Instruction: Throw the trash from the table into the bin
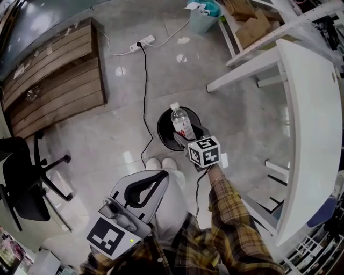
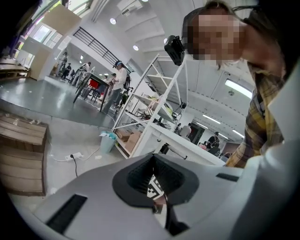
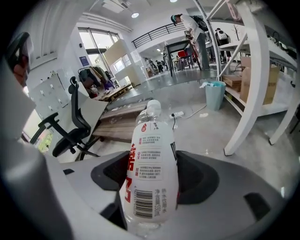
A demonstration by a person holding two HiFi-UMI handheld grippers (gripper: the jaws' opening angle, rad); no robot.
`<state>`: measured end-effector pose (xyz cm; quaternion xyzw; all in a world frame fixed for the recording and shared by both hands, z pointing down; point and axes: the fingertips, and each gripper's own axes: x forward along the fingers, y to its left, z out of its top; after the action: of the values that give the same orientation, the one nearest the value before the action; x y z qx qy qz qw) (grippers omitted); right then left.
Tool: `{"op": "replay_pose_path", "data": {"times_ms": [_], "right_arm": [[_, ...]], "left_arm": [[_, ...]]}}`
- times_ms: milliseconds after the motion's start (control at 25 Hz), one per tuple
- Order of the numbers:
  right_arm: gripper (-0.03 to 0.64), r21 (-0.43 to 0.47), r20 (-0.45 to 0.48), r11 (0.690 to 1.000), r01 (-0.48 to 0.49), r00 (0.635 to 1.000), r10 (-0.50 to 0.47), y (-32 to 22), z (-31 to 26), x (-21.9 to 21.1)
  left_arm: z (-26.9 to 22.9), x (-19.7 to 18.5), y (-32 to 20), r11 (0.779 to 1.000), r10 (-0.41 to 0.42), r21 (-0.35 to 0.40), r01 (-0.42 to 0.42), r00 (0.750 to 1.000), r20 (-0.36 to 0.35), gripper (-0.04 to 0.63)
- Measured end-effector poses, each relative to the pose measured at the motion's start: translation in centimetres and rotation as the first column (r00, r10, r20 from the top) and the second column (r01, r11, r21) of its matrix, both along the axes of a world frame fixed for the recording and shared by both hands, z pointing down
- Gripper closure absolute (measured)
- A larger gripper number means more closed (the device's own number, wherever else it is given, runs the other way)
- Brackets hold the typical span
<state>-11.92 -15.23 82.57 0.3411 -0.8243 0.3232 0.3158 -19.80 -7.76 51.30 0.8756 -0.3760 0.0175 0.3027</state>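
Note:
My right gripper [image 1: 186, 135] is shut on a clear plastic bottle [image 1: 181, 122] with a white and red label. It holds the bottle directly above a round black bin [image 1: 160, 129] on the floor. In the right gripper view the bottle [image 3: 152, 164] stands up between the jaws of the right gripper [image 3: 151, 185], cap pointing away. My left gripper [image 1: 154, 181] hangs low at the left, near the person's legs, shut with nothing in it. The left gripper [image 2: 155, 161] shows only its own closed grey jaws in its view. The white table [image 1: 312, 134] runs along the right.
A black office chair [image 1: 21, 182] stands at the left and a wooden pallet [image 1: 54, 80] lies behind it. A power strip [image 1: 142, 43] trails a black cable toward the bin. A teal waste basket [image 1: 204, 16] and cardboard boxes [image 1: 252, 21] sit at the back.

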Motion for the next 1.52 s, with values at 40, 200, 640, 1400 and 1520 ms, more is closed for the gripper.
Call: {"op": "replay_pose_path", "data": {"times_ms": [40,200,640,1400,1520], "right_arm": [[0.324,0.002,-0.008,1.0,0.008,1.0,-0.008,0.0,1.7,-0.1],[0.324,-0.003,-0.054,1.0,0.029,0.998,-0.029,0.0,7.7,-0.6],[0.307,-0.039,-0.144,0.997,-0.064,0.988,0.057,-0.5,16.5,1.0],[0.307,-0.107,-0.134,0.985,-0.139,0.983,0.124,2.4,-1.3,3.4],[0.308,-0.107,-0.08,0.982,-0.155,0.986,0.147,2.2,-6.1,2.8]], "left_arm": [[1.2,0.1,0.2,1.0,0.004,-0.006,-0.004,1.0,0.005,0.586],[5.3,0.2,1.0,0.999,0.009,-0.035,-0.009,1.0,0.017,0.586],[9.7,0.4,2.3,0.999,-0.003,-0.052,0.005,0.999,0.043,0.586],[-6.6,2.7,1.7,0.998,0.049,-0.039,-0.051,0.998,-0.037,0.586],[-10.2,3.0,1.3,0.998,0.056,-0.023,-0.057,0.997,-0.046,0.586]]}}
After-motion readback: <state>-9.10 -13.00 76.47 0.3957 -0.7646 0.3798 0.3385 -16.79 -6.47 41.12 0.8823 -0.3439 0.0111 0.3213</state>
